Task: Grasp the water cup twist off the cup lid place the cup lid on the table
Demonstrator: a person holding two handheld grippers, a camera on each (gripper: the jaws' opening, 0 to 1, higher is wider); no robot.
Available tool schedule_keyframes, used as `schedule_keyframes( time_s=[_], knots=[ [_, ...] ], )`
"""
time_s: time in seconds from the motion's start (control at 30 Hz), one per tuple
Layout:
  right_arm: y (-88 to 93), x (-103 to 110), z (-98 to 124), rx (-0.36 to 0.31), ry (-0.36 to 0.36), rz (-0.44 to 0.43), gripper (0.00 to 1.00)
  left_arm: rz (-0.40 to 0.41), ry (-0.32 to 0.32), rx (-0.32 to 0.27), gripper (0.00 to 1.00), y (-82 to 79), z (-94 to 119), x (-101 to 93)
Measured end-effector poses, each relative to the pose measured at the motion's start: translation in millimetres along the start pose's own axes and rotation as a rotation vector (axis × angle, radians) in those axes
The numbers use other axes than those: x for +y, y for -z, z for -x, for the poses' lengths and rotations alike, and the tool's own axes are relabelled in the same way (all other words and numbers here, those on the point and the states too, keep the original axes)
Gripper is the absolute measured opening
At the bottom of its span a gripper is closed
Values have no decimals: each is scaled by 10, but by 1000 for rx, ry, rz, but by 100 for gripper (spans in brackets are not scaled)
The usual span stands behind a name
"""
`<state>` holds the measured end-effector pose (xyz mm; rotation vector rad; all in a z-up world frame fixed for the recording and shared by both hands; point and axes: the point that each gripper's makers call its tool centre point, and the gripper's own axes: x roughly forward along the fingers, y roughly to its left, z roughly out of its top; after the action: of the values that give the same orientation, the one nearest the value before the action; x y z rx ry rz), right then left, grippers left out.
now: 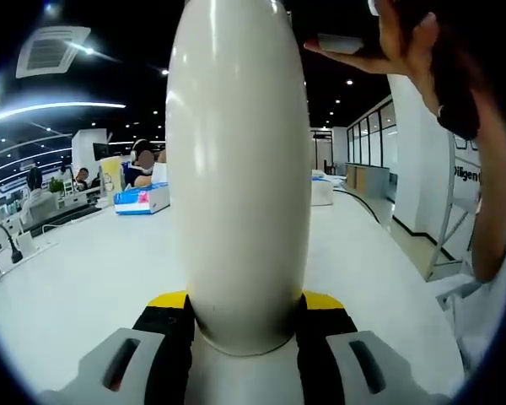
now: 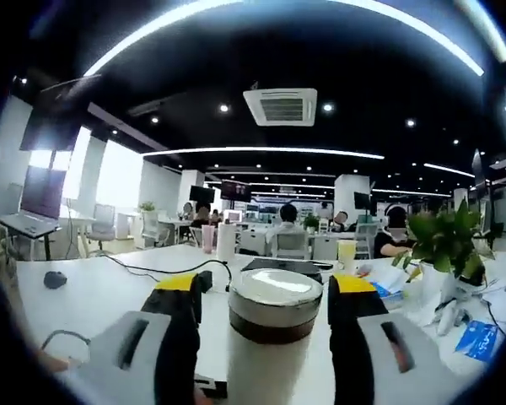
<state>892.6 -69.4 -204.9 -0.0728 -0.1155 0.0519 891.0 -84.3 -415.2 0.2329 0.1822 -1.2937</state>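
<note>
Right gripper [image 2: 274, 316]: black jaws w/ yellow tips stand either side of the water cup [image 2: 266, 363], close to its lid [image 2: 275, 304]; contact can't be told. Cup is cream, upright; lid dark-rimmed w/ shiny top, still on. White table [image 2: 110, 291] behind carries a black cable [image 2: 164, 270], a potted plant [image 2: 443, 245] at right, and a laptop [image 2: 34, 202] at far left. Seated people in background.
</note>
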Motion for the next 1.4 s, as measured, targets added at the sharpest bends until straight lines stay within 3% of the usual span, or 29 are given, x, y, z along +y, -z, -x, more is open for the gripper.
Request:
schedule_keyframes(
  time_s=[0.27, 1.4],
  knots=[
    [6, -10, 2, 2, -20, -19, 46, -1, -1, 0, 49, -1, -1, 2],
    [56, 39, 16, 52, -179, 18, 45, -1, -4, 2, 49, -5, -2, -3]
  ],
)
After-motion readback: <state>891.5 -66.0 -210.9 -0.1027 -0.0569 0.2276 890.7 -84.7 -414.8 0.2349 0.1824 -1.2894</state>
